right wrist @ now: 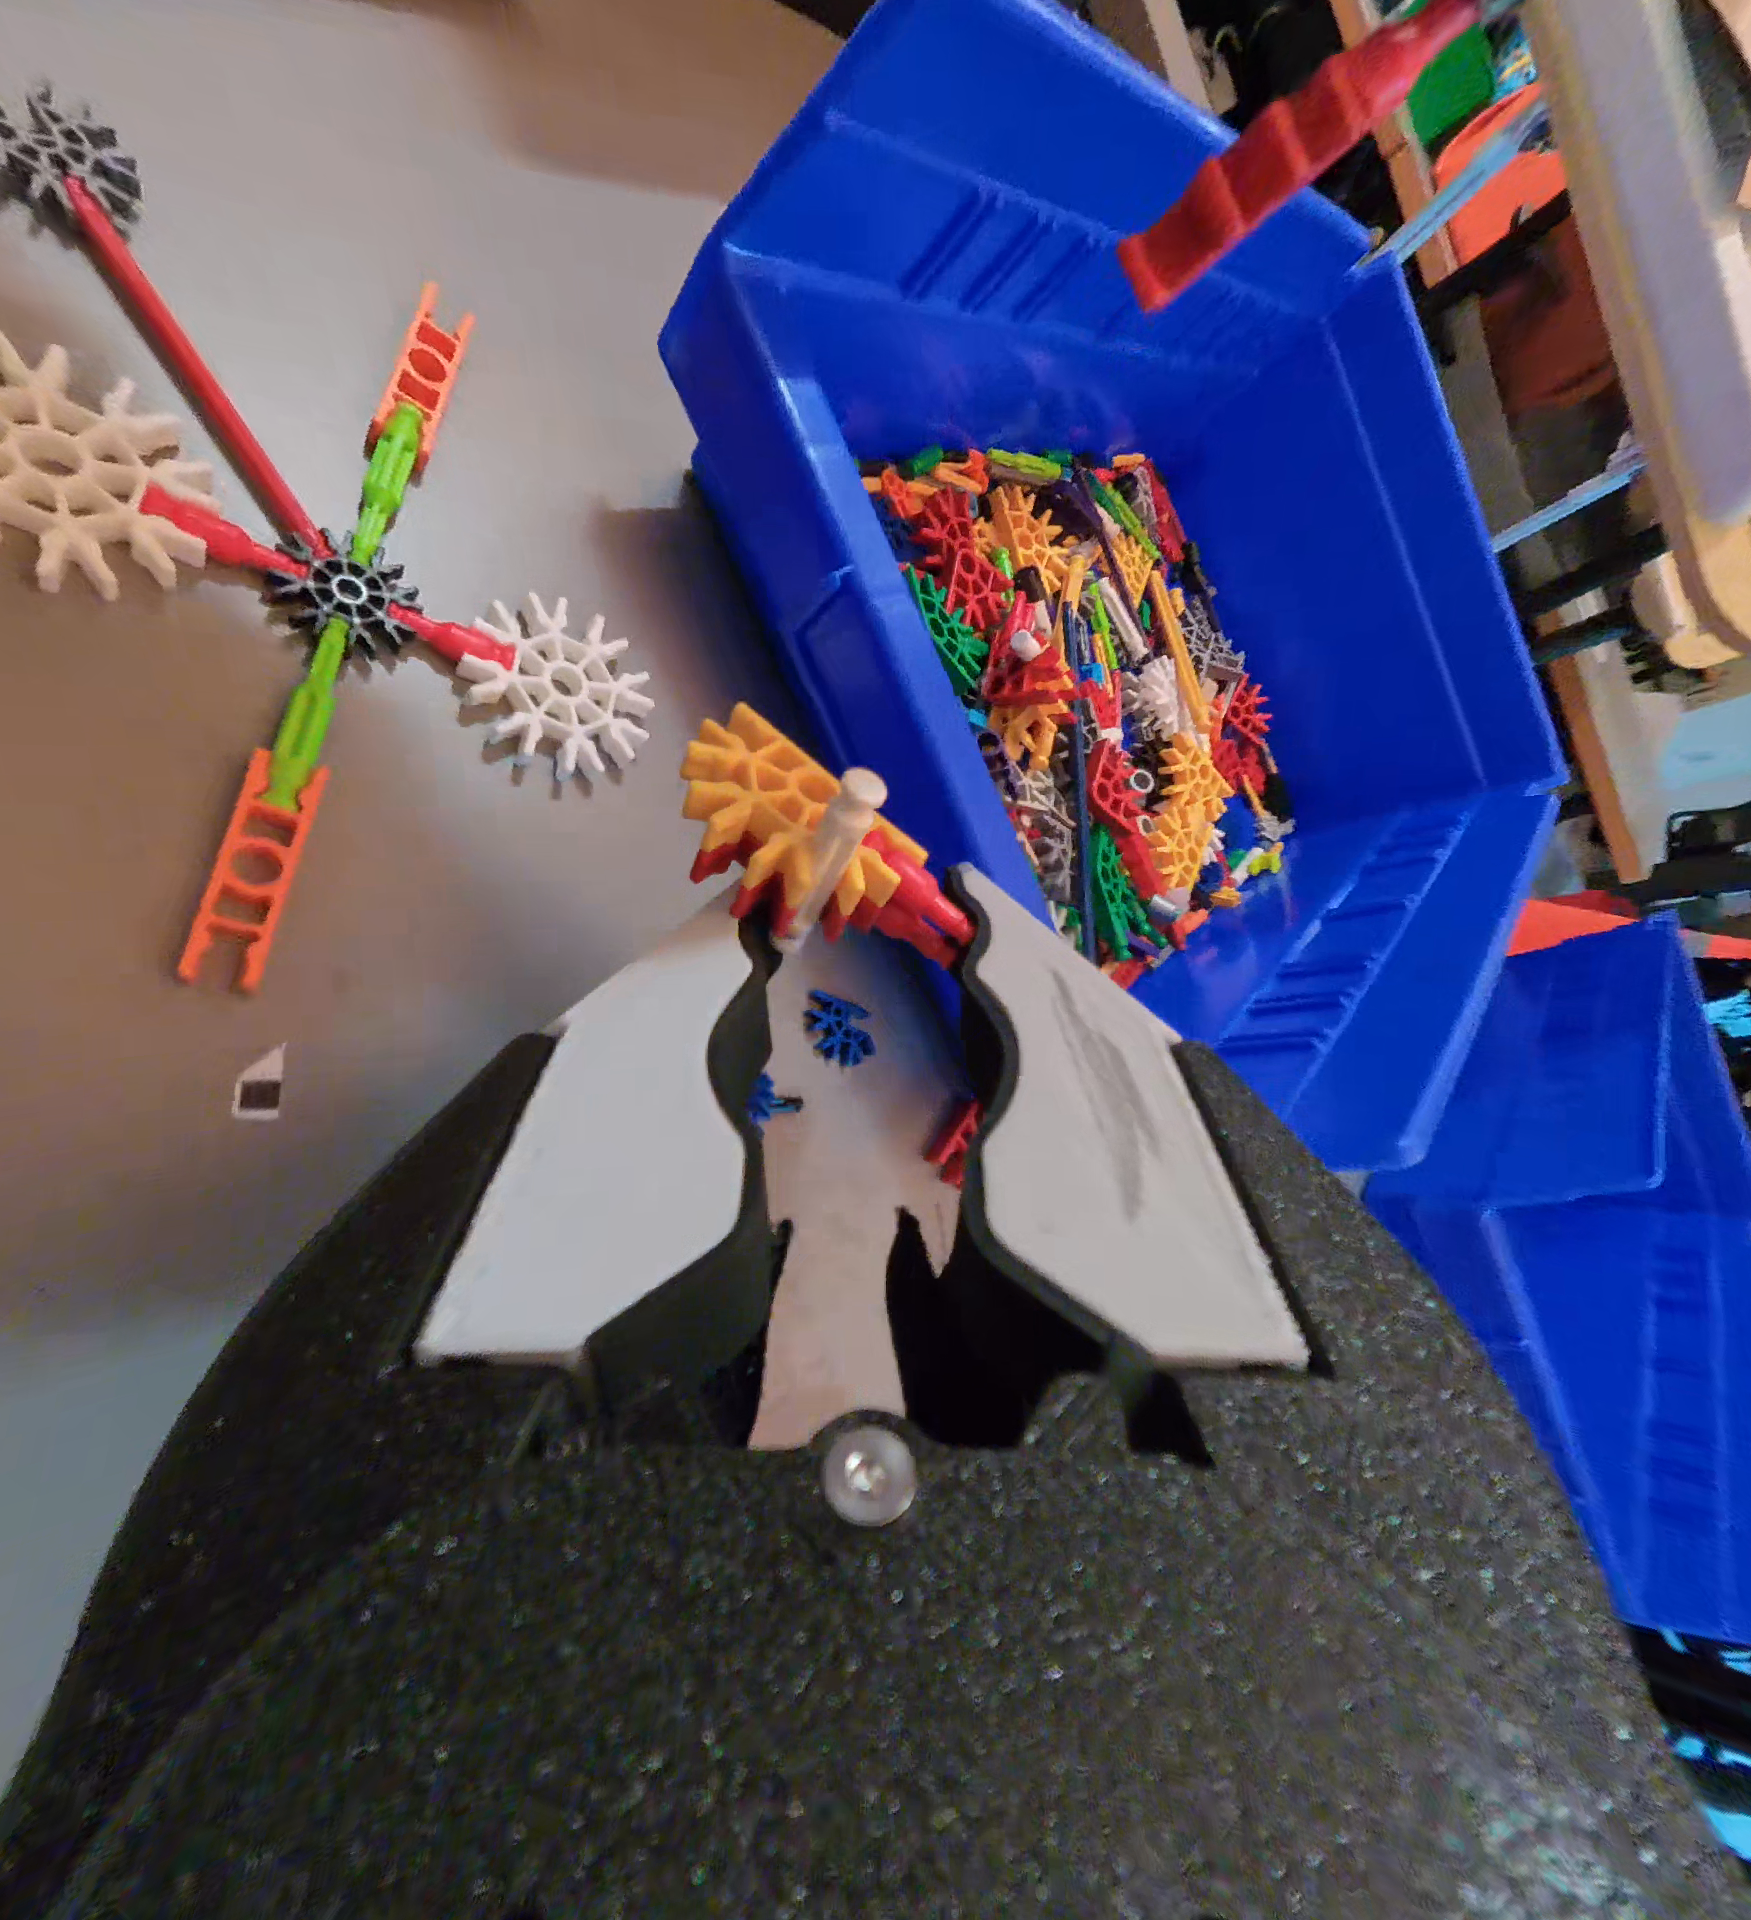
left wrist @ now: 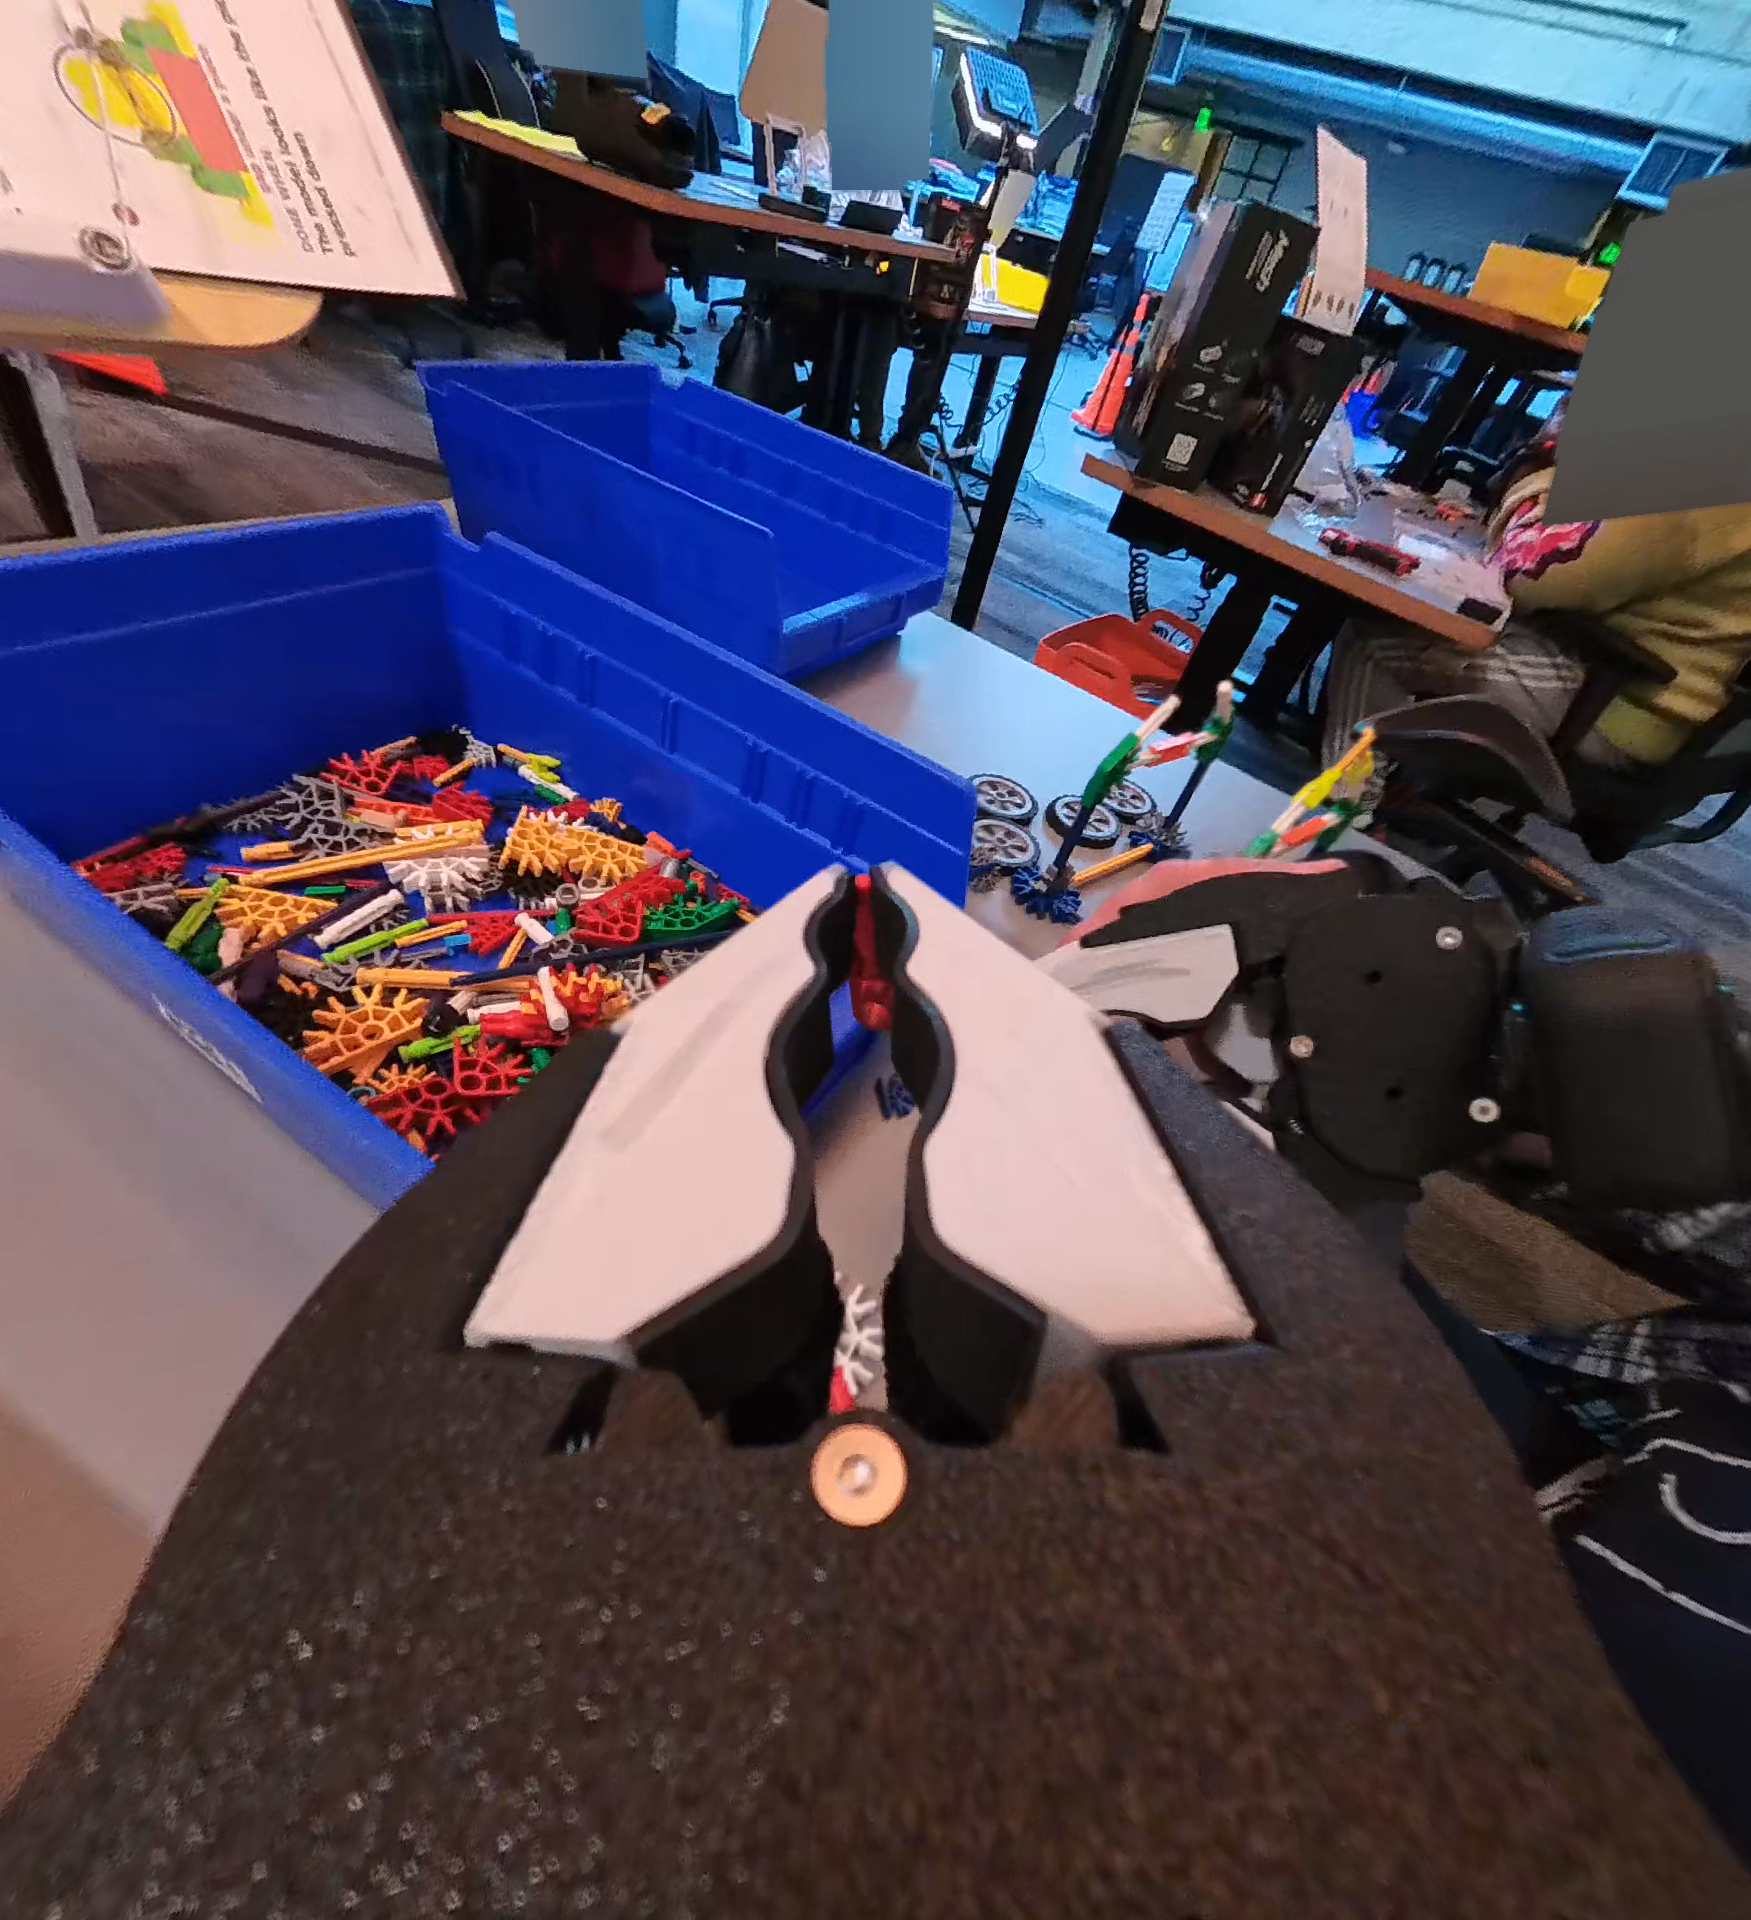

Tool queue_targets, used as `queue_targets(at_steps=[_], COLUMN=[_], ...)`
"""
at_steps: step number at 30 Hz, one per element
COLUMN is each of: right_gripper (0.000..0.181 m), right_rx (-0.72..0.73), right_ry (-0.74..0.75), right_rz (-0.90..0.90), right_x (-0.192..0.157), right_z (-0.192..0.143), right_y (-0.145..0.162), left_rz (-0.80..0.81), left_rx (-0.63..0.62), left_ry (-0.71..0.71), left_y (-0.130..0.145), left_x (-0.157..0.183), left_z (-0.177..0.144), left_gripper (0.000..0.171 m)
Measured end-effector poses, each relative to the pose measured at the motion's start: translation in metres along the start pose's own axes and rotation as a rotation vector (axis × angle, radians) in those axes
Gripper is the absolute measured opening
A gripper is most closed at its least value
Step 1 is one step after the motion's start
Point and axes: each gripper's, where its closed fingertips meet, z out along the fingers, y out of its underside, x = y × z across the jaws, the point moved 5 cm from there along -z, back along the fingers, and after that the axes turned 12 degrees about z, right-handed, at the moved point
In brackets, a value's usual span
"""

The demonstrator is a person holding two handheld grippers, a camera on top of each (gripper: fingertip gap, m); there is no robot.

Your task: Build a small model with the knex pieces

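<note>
- Grey table (right wrist: 497, 187) fills the left half of my right wrist view; in my left wrist view it runs off to the right of centre.
- Big blue bin (left wrist: 580, 665), left of centre in my left view, is heaped with mixed construction-toy pieces (left wrist: 414, 935). A second blue bin (left wrist: 705, 499) sits behind it, higher in the frame.
- Flat assembly (right wrist: 346, 592) on the table, upper left of my right view: a black hub with red and green rods, orange ladder pieces, and a white snowflake connector (right wrist: 564, 686) on one arm.
- My right gripper (right wrist: 860, 914), at frame centre, is clamped partway closed on a small cluster: a yellow fan connector (right wrist: 757, 779) atop a red connector (right wrist: 912, 894), with a cream rod (right wrist: 835, 842) standing up through it, right beside the bin's near wall.
- My left gripper (left wrist: 863, 883) is nearly closed, pinching a thin red rod (left wrist: 866, 966) at its tips, just over the bin's right corner.
</note>
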Motion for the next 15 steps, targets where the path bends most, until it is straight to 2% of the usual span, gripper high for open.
queue_targets(at_steps=[6, 14, 15], right_gripper=[0.029, 0.032, 0.045], right_rx=[0.122, 0.005, -0.030], right_ry=[-0.057, 0.085, 0.093], right_rz=[0.188, 0.367, 0.386], right_x=[0.015, 0.056, 0.059], right_z=[-0.014, 0.033, 0.039], right_y=[-0.041, -0.049, -0.047], left_rz=[-0.016, -0.005, -0.011], left_rx=[0.014, 0.021, 0.024], left_ry=[-0.018, -0.054, -0.050], left_y=[-0.003, -0.013, -0.012], left_x=[-0.008, -0.022, -0.024], left_z=[-0.006, -0.022, -0.023], left_gripper=[0.001, 0.000, 0.000])
